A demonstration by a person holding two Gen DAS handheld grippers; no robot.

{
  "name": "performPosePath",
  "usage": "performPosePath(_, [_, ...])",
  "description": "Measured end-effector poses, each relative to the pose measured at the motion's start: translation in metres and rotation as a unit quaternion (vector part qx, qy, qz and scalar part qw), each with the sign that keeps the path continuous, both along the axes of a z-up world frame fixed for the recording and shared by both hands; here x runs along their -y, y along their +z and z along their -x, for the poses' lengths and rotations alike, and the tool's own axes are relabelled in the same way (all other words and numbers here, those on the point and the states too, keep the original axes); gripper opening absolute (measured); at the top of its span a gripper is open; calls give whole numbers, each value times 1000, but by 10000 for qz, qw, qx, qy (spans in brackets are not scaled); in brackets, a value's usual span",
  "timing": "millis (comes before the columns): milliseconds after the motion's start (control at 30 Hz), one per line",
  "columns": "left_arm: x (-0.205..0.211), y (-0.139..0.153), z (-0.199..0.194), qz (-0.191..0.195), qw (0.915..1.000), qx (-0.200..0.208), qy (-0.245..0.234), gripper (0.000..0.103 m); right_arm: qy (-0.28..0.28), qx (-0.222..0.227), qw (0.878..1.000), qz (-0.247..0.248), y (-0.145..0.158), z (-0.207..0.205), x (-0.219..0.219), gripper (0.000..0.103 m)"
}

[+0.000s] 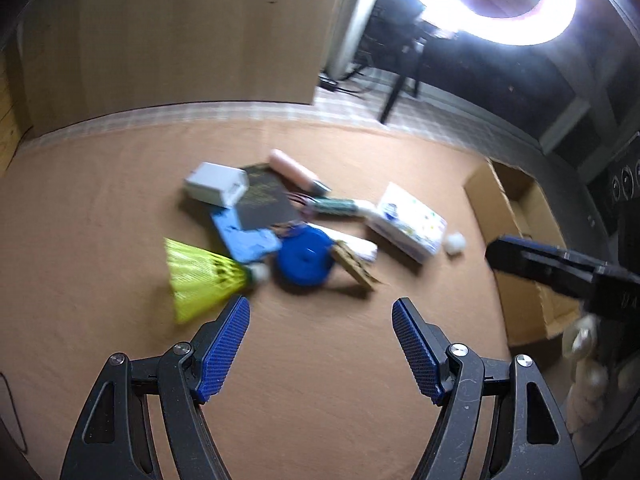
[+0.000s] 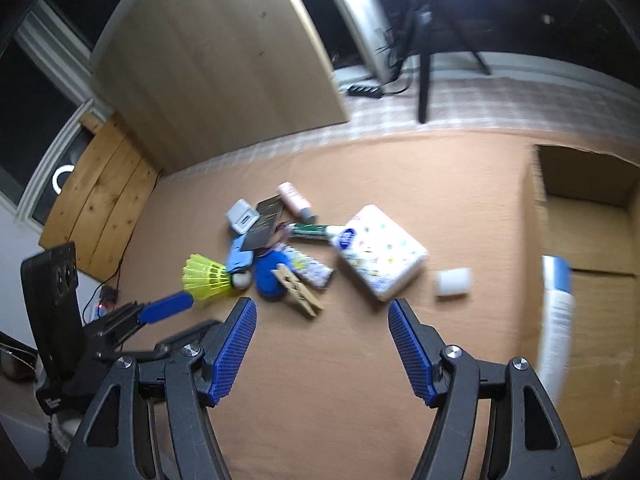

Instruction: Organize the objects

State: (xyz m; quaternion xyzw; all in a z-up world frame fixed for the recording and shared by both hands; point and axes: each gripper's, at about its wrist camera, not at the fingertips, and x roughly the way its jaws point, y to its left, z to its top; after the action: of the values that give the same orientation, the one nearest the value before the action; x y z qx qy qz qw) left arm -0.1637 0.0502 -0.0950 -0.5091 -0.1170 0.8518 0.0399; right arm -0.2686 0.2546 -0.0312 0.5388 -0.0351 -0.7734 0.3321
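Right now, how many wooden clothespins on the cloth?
1. The wooden clothespin lies at the near edge of the pile, leaning on the blue round disc, beside the yellow shuttlecock. Others could be hidden under the clutter.

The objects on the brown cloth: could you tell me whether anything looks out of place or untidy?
Yes: they lie jumbled. A dark card overlaps the blue case, and a clothespin leans on the blue disc. The white cylinder sits apart, near the cardboard box.
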Motion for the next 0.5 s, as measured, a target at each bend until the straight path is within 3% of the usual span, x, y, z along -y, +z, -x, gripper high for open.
performPosePath(100, [18, -2, 11, -88, 9999, 46, 128, 75, 70, 189, 9998, -19, -8, 8, 19, 65])
performPosePath(200, [27, -5, 24, -129, 9996, 131, 200, 66, 44, 441, 9990, 76, -18, 21, 32, 64])
performPosePath(300, [37, -11, 37, -244, 9992, 214, 247, 55, 17, 768, 9969, 194, -30, 33, 44, 51])
performPosePath(500, [51, -28, 61, -595, 9962, 415, 474, 53, 16, 1098, 9938, 151, -52, 49, 65, 49])
